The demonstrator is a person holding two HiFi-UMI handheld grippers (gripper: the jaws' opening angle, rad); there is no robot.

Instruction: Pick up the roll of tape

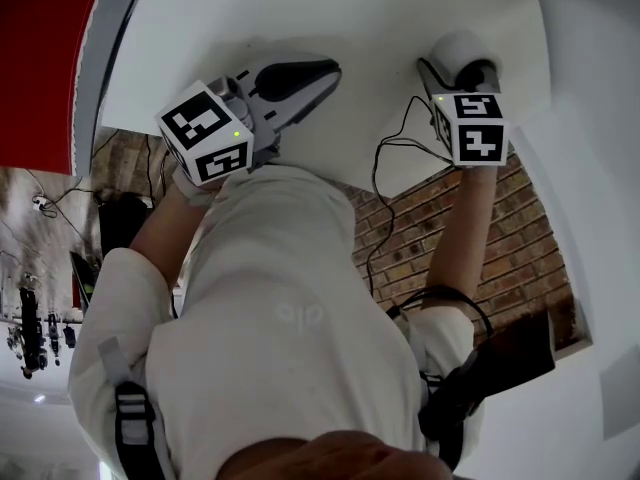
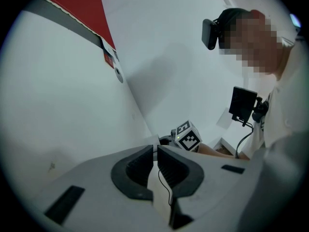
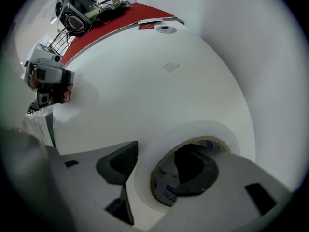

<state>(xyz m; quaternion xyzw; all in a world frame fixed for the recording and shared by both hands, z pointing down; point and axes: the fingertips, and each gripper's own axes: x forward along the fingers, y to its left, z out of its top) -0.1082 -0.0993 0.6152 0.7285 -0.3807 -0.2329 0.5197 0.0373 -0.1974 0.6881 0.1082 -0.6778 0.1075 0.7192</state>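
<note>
At the table's right side: the roll of tape (image 1: pixel 455 48) sits at the tips of the right gripper (image 1: pixel 472 70), near the right edge of the white table (image 1: pixel 350 8).
Roll of tape: white outer wall, with a brownish core that has blue print inside; in the right gripper view it (image 3: pixel 145 175) stands on edge between the jaws, its open core facing the camera.
Right gripper: clamped on the wall of the roll (image 3: pixel 160 153), with the right jaw inside the core and the left jaw against the outer face.
Roll's contact with the table: the views do not show whether it rests on the surface or is just clear of it.
Left gripper: clenched and empty (image 2: pixel 155 149), its two dark pads drawn together with only a thin slit between them.
Left gripper's place: over the table's near edge, left of centre (image 1: pixel 332 68), well apart from the roll.
Marker cubes: one on the left tool (image 1: pixel 205 133) and one on the right tool (image 1: pixel 470 128), each with a small green light lit.
Cable: a thin black lead (image 1: pixel 385 198) drops from the right tool over the near table edge.
Person: white sleeves and top (image 1: pixel 290 328) fill the near part of the head view.
Beyond the table: a red surface (image 1: pixel 40 58) lies to the far left, and brickwork (image 1: pixel 440 228) lies below the near edge.
</note>
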